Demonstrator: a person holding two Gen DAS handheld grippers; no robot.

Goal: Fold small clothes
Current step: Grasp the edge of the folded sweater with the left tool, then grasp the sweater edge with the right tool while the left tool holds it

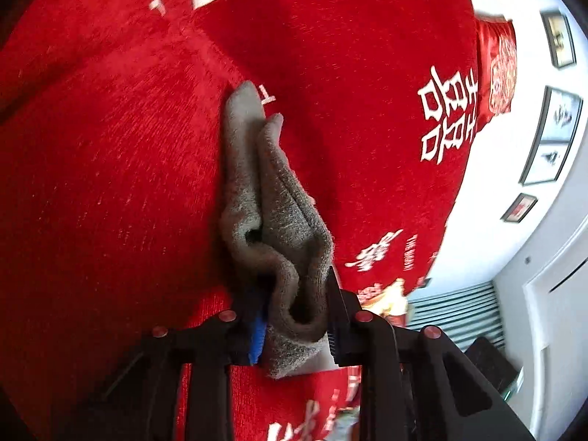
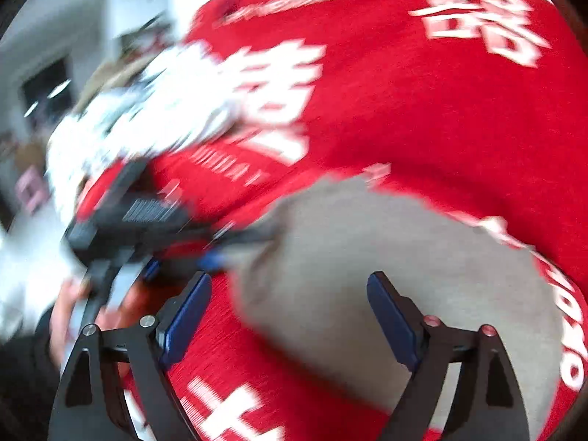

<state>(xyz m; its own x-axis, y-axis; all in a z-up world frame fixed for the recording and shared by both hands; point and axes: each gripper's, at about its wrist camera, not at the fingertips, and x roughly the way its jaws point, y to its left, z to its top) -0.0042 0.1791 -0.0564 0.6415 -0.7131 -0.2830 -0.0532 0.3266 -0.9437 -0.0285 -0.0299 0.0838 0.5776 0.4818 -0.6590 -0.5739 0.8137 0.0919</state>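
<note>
A grey sock (image 1: 268,202) lies bunched on the red blanket (image 1: 110,165). My left gripper (image 1: 297,316) is shut on the sock's near end, with the cloth squeezed between its blue-padded fingers. In the blurred right wrist view the same grey sock (image 2: 386,275) spreads across the blanket (image 2: 422,110). My right gripper (image 2: 288,316) is open and empty, its fingers wide apart just above the sock. The left gripper (image 2: 235,246) shows at the left of that view, pinching the sock's edge.
The red blanket has white lettering. A red patterned pillow (image 1: 498,70) stands at its far edge. A white wall with framed pictures (image 1: 555,136) lies beyond. A white patterned cloth (image 2: 139,117) lies at the blanket's left side.
</note>
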